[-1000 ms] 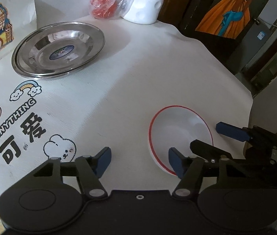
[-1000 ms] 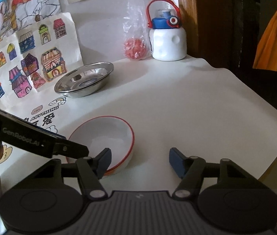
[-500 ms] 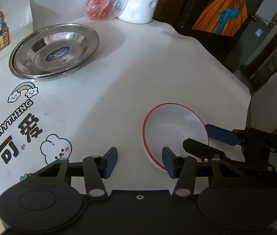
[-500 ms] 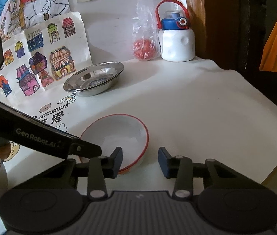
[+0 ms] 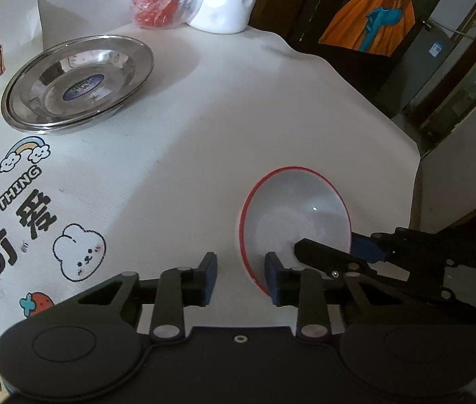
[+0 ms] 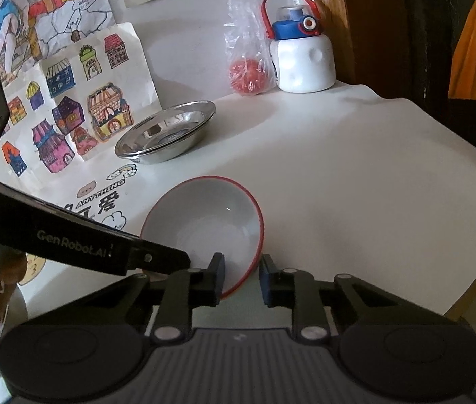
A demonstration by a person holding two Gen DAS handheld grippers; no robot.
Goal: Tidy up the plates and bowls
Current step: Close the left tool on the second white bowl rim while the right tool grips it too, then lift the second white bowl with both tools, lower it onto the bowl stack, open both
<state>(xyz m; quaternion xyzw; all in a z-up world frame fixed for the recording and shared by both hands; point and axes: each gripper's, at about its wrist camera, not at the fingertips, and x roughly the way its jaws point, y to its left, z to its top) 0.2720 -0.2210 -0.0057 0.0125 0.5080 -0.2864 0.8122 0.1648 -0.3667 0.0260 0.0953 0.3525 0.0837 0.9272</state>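
Red-rimmed white ceramic bowl sits on the white worktop, near its front edge; left gripper and right gripper each straddle its rim, jaws just closing, pads not visibly pressing; round steel plate lies behind

Soft, dim daylight fell across the white table, leaving gentle shadows beside the steel plate and bottle. A small glint sat inside the bowl. Fisheye bending curved the dark edges; nearby details stayed sharp
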